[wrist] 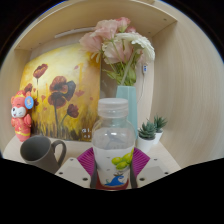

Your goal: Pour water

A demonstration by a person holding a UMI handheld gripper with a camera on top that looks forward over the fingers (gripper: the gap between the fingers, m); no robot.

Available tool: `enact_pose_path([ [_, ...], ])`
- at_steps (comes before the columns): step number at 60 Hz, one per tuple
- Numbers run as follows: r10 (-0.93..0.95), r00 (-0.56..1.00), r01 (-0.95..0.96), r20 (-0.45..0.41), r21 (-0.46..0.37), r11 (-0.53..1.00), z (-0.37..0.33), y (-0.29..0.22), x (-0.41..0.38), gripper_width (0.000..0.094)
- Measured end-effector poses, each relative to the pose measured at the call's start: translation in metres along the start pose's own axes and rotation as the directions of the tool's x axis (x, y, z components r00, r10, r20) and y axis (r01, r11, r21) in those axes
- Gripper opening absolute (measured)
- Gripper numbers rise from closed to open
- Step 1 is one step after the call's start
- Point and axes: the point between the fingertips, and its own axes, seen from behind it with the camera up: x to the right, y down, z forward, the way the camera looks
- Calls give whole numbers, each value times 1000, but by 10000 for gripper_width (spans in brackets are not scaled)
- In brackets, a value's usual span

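A clear plastic bottle [113, 140] with a white cap and a label with green fruit stands upright between my fingers. My gripper [112, 165] is shut on the bottle: the magenta pads [87, 160] press against its lower sides at the label. A dark grey mug [42, 152] with its handle toward me stands on the white table [70, 168] just left of the bottle, its mouth up.
A poppy painting [60, 95] leans against the back wall. A red and white doll [21, 115] stands at the far left. A vase of pink and white flowers [120, 55] stands behind the bottle, and a small potted succulent [150, 132] stands to its right.
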Motion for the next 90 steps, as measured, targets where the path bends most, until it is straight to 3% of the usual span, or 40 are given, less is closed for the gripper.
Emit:
enact_pose_path([
  [9,-4,1000,4,-10,0,1000,-3,2,0,564],
  [15,8,1000,-8,4,-53,999,-11,15,-4,806],
  [18,22,1000,-22,7,-77,997,-21,21,-5,868],
  [28,-6,999,0,-44,-142,990,-74,42,0,864],
  [37,-8,999,0,-34,-225,974,-140,59,-25,857],
  [50,15,1000,-15,-2,-274,962,-216,36,-92,866],
  [71,19,999,-10,47,-180,984,-275,-62,-161,865],
  [90,25,999,-20,31,-145,989,-301,-93,-170,865],
])
